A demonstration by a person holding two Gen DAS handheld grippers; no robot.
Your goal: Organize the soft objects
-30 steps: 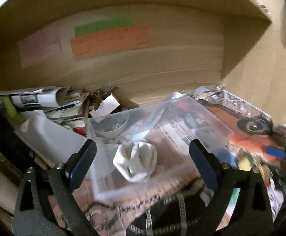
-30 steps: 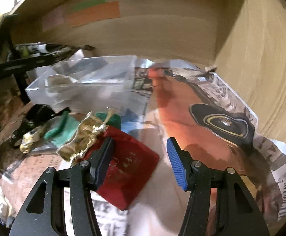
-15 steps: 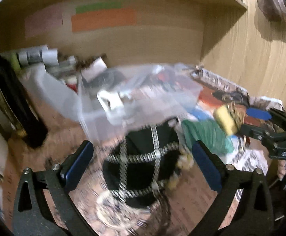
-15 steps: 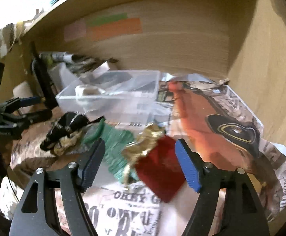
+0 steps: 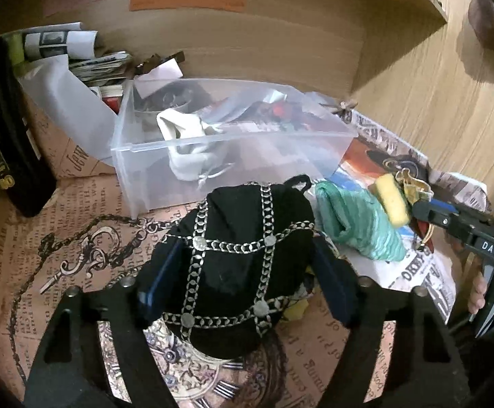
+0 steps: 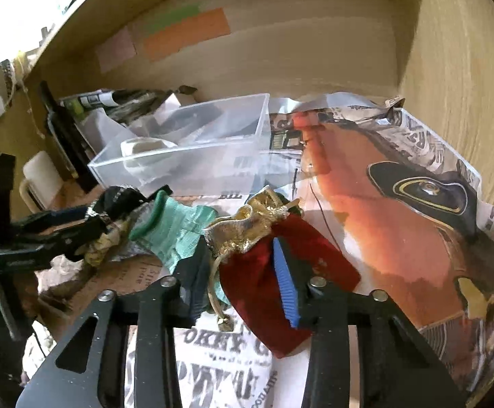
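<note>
I have the left claw (image 5: 243, 282) clenched on the black chain-trimmed pouch (image 5: 240, 258), in front of the clear bin (image 5: 213, 139). My right claw (image 6: 243, 272) grips the red pouch (image 6: 280, 285) beside the green cloth (image 6: 175, 227)

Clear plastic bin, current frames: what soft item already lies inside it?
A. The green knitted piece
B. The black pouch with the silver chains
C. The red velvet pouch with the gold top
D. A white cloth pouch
D. A white cloth pouch lies crumpled inside the clear plastic bin, while the red, black and green pieces are all outside it on the printed paper in front.
</note>
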